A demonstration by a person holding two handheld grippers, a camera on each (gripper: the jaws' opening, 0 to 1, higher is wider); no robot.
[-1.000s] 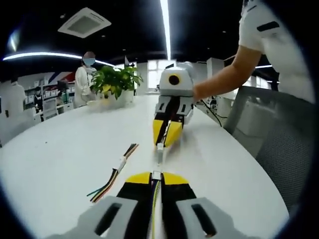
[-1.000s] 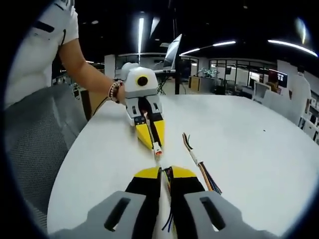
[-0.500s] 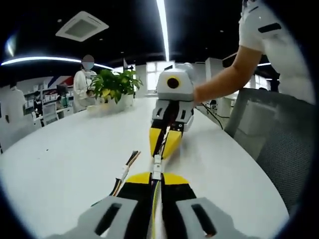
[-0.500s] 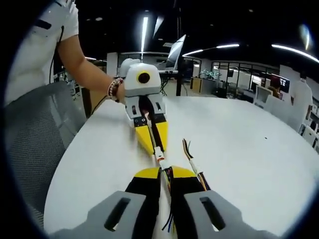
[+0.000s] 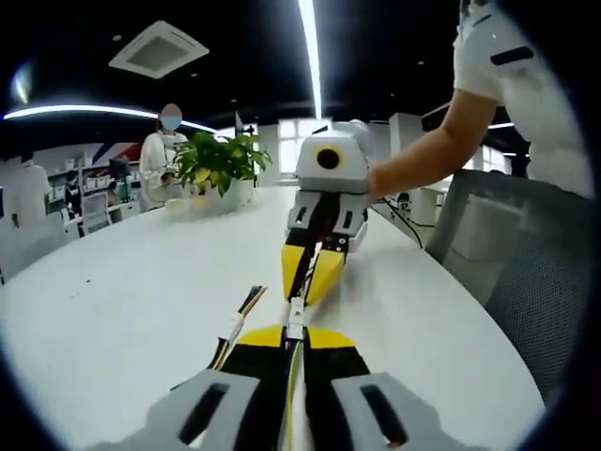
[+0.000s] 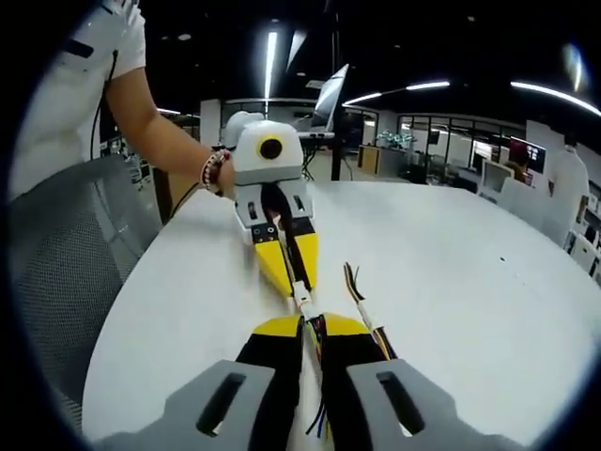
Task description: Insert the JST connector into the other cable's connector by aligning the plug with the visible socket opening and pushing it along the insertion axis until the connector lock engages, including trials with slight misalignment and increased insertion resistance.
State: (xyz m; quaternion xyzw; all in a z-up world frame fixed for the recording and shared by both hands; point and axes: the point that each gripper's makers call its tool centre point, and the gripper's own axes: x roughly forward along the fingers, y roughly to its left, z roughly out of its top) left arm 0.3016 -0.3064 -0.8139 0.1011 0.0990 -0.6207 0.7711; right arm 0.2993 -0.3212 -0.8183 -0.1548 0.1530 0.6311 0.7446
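JST connector (image 5: 296, 318) is sitting right at the tip of the left tool (image 5: 295, 335), whose yellow-tipped jaws are pressing together on its cable, and it is meeting the other connector (image 6: 305, 306) nose to nose just above the white surface (image 5: 113, 291). The right tool (image 6: 314, 326) is clamping its own cable the same way, jaws nearly closed, with the two tools pointing straight at each other. A spare cable (image 5: 230, 329) is lying loose on the surface just beside the joined connectors, and a potted plant (image 5: 218, 158) is standing well beyond them.
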